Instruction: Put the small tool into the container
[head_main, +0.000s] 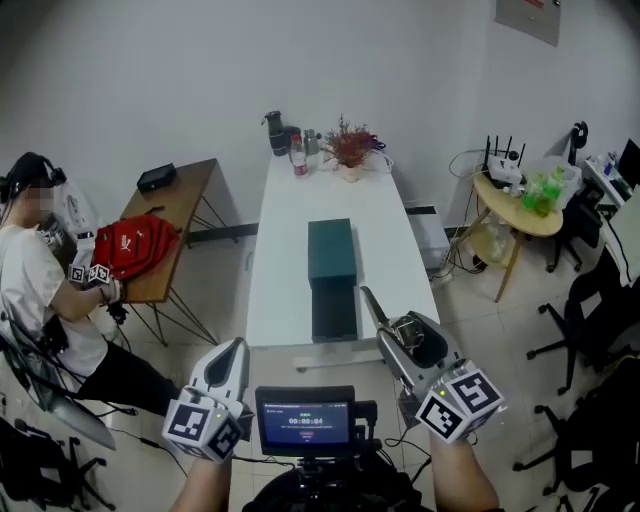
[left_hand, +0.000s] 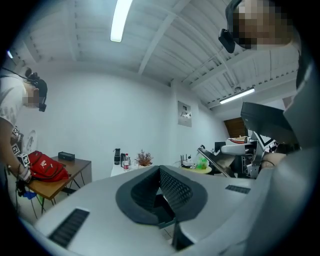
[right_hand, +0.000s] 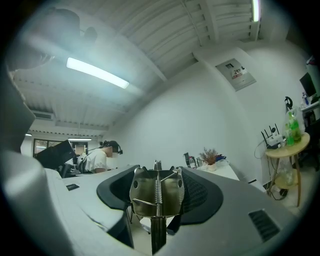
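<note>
A dark green box-shaped container (head_main: 332, 262) lies lengthwise in the middle of the long white table (head_main: 285, 230); its near part (head_main: 334, 312) looks lower and open. The small tool is a shiny metal spring clip (head_main: 408, 331). My right gripper (head_main: 392, 322) is shut on it, held in the air short of the table's near end. In the right gripper view the clip (right_hand: 157, 194) stands upright between the dark pads. My left gripper (head_main: 236, 352) hovers lower left, off the table, jaws together with nothing between them, as the left gripper view (left_hand: 163, 194) shows.
A plant (head_main: 350, 148) and bottles (head_main: 286, 135) stand at the table's far end. A person (head_main: 40, 285) sits at the left by a wooden desk (head_main: 190, 185) with a red bag (head_main: 135, 245). A round side table (head_main: 517, 208) and office chairs (head_main: 600, 330) are at the right.
</note>
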